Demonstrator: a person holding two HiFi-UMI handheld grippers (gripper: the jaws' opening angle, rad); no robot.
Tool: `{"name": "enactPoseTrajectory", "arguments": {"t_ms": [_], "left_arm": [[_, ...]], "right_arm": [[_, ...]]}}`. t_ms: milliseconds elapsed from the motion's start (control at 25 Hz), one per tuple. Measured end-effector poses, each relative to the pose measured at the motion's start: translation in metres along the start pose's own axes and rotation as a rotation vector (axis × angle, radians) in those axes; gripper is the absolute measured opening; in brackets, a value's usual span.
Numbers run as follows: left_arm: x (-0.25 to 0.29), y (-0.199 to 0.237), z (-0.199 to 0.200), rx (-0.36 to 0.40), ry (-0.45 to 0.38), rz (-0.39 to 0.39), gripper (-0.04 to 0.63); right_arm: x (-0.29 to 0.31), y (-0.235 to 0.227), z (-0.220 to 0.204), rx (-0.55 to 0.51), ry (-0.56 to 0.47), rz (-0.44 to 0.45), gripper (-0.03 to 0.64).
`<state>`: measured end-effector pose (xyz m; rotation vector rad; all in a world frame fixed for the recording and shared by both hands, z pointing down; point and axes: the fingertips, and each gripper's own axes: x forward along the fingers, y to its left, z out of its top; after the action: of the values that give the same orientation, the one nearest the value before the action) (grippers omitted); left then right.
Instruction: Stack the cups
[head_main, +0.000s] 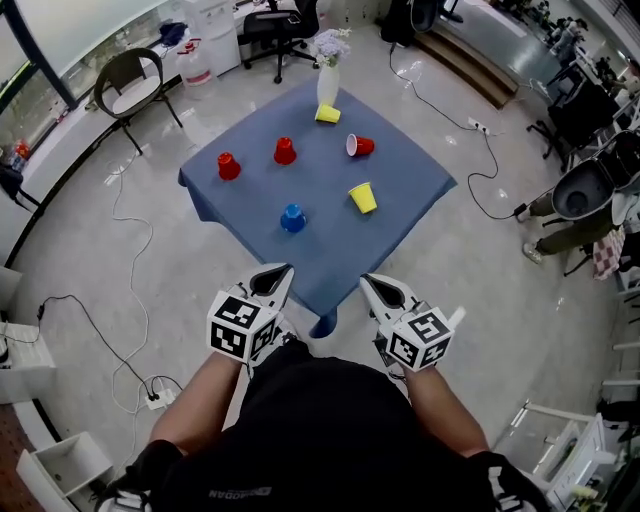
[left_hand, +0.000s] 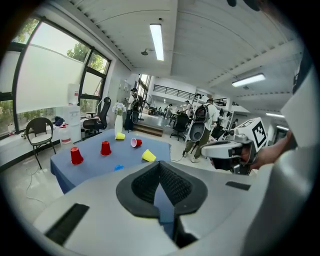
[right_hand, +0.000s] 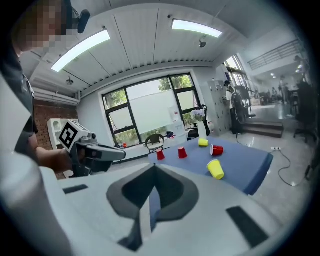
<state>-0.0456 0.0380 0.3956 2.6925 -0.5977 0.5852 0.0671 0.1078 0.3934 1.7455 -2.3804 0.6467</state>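
Note:
On the blue-clothed table (head_main: 400, 235) two red cups (head_main: 228, 165) (head_main: 285, 150) and a blue cup (head_main: 292, 217) stand upside down. A third red cup (head_main: 359, 146) and two yellow cups (head_main: 327, 114) (head_main: 362, 197) lie on their sides. My left gripper (head_main: 283, 271) and right gripper (head_main: 367, 281) hover side by side just short of the table's near corner, both shut and empty. The left gripper view shows its jaws (left_hand: 161, 172) closed, with the cups (left_hand: 105, 148) far ahead. In the right gripper view the jaws (right_hand: 152, 175) are likewise closed, well short of the nearest yellow cup (right_hand: 216, 169).
A white vase of flowers (head_main: 328, 78) stands at the table's far corner. A metal chair (head_main: 130, 85) and an office chair (head_main: 285, 25) sit beyond the table at the left. Cables (head_main: 125, 215) and a power strip (head_main: 155, 398) lie on the floor. A seated person's legs (head_main: 560, 240) are at the right.

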Motion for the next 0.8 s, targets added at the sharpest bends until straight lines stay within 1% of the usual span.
{"name": "enactPoseTrajectory", "arguments": {"t_ms": [160,320,560,680,800], "left_arm": [[0.011,0.047,0.009,-0.004,0.009,-0.007,0.003],[0.023,0.078,0.013,-0.021,0.014,-0.026,0.003],[0.033,0.098,0.006,-0.037,0.045,-0.057,0.003],[0.036,0.106,0.0,-0.041,0.062,-0.052,0.003],[0.04,0.113,-0.007,-0.066,0.076,-0.041,0.003]], "right_arm": [[0.04,-0.006,0.014,-0.003,0.028,-0.025,-0.001],[0.067,-0.012,0.021,0.014,0.055,-0.048,-0.002],[0.099,-0.017,0.015,0.033,0.102,-0.051,-0.001],[0.114,-0.021,0.015,0.03,0.117,-0.045,-0.001],[0.125,-0.023,0.018,0.011,0.123,-0.036,0.0]]}}
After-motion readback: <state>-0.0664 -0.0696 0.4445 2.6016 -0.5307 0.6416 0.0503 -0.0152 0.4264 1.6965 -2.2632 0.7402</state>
